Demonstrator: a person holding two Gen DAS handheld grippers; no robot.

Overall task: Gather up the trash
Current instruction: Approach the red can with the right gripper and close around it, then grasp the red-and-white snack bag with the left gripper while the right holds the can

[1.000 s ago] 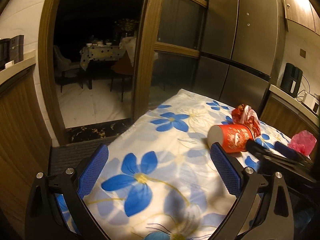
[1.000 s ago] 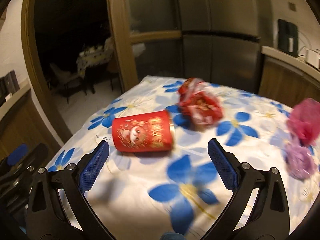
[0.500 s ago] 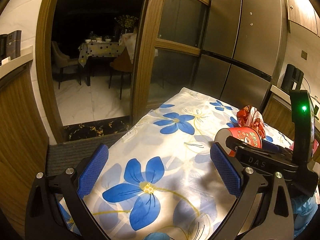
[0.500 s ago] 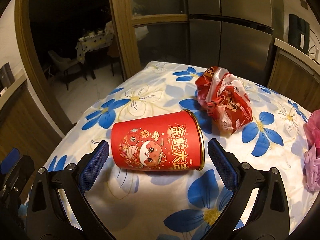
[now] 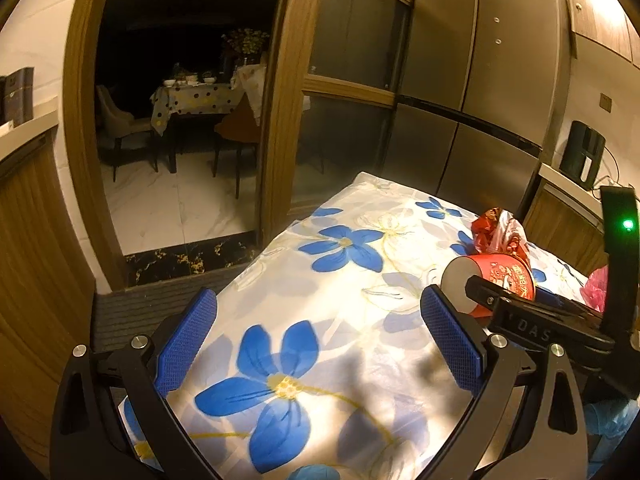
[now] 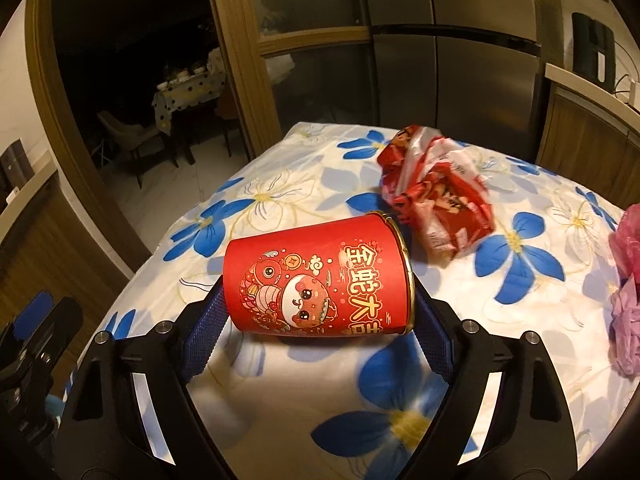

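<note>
Right gripper (image 6: 318, 312): its blue fingers (image 6: 202, 340) stood at either end of the red paper cup (image 6: 320, 276), one at the base, one at the rim; contact looked likely but a firm grip could not be told
Red paper cup: lay on its side on the flowered worktop (image 6: 280, 400), rim to the right, base to the left; in the left wrist view it showed at (image 5: 500, 280)
Crumpled red wrapper (image 6: 436, 196): sat just beyond the cup, to the far right
Pink bag (image 6: 628, 236): bunched at the right edge of the worktop, well apart from the cup
Left gripper (image 5: 320, 344): hung over the near left part of the worktop, fingers (image 5: 186, 344) spread wide, holding nothing
Background: a steel fridge (image 5: 500, 80) stood behind the worktop
</note>
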